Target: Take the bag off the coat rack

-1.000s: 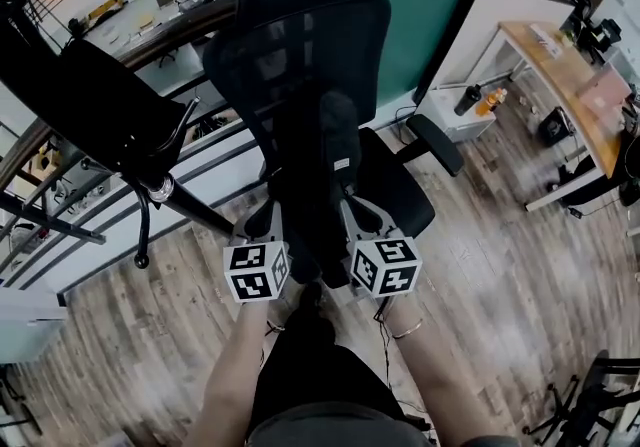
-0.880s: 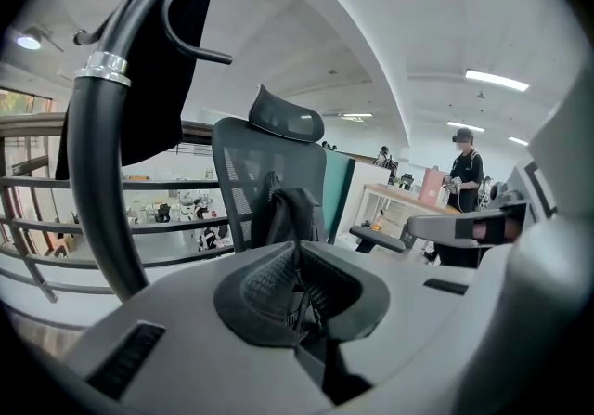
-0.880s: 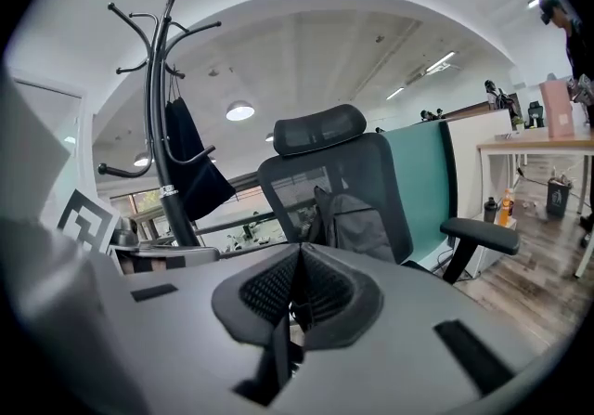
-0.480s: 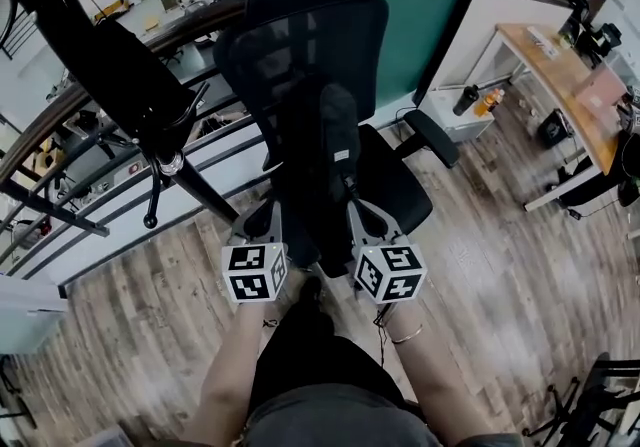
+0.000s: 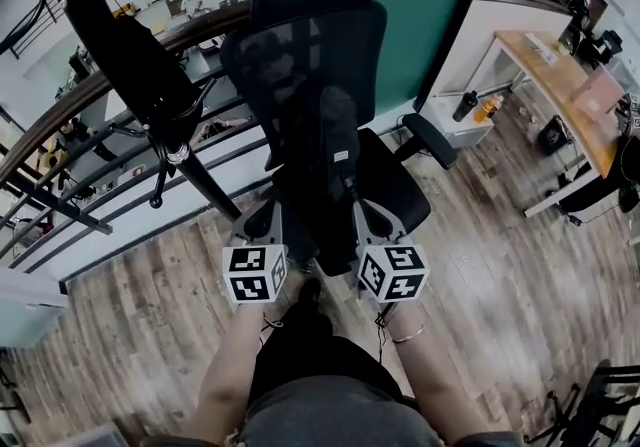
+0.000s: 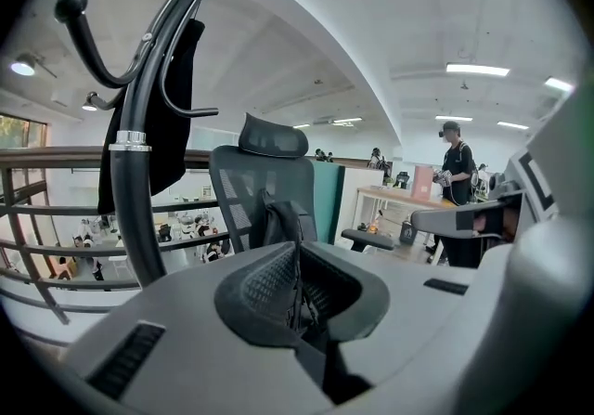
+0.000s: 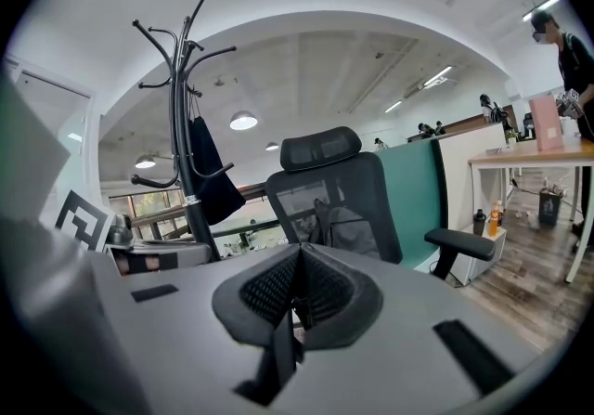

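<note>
A grey-brown wood-plank floor [image 5: 480,265] fills the lower part of the head view, edged at the left by a dark metal railing [image 5: 100,225]. A black mesh office chair with a headrest [image 5: 300,45] faces the person, with a teal partition panel [image 5: 410,35] behind it. To the right is a light wooden desk [image 5: 560,75].

A black metal coat rack with curved hooks [image 5: 205,185] rises just left of the chair, beside the railing. A black soft fabric bag [image 7: 212,183] hangs from one of its upper hooks and lies flat against the pole, so it is on the rack and not in either gripper. Both grippers are well apart from it.

A dark grey backpack [image 5: 325,170] stands upright on the chair seat, leaning on the backrest.

The left gripper [image 6: 297,285] and the right gripper [image 7: 297,288] are held low in front of the seat, one on each side of the backpack's lower end. Their marker cubes point back toward the person. Each gripper's ribbed pads are pressed together, and I can make out nothing clamped between them.

On the floor by the desk's white cabinet, a dark bottle [image 5: 464,103] and an orange bottle [image 5: 487,107] stand just beside each other.
</note>
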A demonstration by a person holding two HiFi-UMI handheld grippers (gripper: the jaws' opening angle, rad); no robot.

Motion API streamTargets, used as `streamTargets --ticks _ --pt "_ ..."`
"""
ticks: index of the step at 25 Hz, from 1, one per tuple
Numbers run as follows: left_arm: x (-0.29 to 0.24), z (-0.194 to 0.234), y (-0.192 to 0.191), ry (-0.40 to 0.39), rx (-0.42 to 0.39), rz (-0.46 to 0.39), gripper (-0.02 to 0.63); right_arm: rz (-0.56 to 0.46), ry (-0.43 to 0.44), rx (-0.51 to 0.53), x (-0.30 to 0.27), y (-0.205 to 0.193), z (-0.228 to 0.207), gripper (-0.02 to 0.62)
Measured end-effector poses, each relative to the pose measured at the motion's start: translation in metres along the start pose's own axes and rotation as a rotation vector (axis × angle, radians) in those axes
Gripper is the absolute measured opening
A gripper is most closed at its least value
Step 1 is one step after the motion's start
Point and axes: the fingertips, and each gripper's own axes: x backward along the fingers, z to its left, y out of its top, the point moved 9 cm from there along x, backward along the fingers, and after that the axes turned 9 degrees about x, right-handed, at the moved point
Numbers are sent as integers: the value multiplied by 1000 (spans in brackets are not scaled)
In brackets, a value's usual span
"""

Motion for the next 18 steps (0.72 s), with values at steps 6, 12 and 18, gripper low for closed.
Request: streamTargets --ticks 6,12,18 --pt "7 3 4 10 -2 -12 34 0 -1 7 3 0 2 2" --pt "10 0 4 10 -5 -22 34 -5 0 31 5 1 5 2" --pt "13 -2 6 9 -12 -27 33 -17 3 53 5 7 10 2"
